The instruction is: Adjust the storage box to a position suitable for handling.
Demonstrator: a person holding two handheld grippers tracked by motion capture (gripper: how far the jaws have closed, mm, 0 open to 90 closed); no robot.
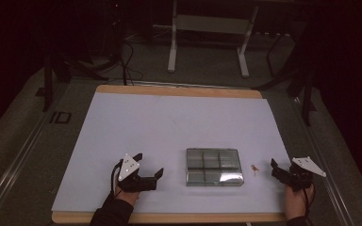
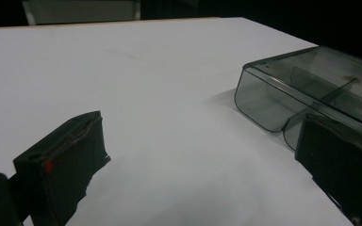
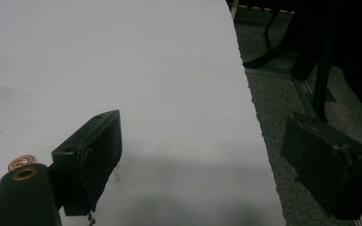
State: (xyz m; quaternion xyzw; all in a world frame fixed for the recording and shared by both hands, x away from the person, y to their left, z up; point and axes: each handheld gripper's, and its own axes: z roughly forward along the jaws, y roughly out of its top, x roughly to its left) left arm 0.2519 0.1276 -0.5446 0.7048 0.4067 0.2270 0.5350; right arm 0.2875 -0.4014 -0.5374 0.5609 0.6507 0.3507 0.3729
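Clear divided box point(image 1: 214, 166), grippers agape, perhaps empty

The table point(image 1: 122, 122) wears a plain pale-lavender sheet edged in light wood. The compartment box point(image 1: 214, 166) is smoky grey, see-through plastic. Both tools — left point(image 1: 147, 165) and right point(image 1: 277, 168) — are black, each topped by a white-grey three-cornered plate. A small reddish-orange thing point(image 1: 254, 168) lies beside the box.

White-topped table point(image 1: 136, 122) bears a clear compartment box point(image 1: 214, 166) (small reddish item point(image 1: 254, 168) beside).
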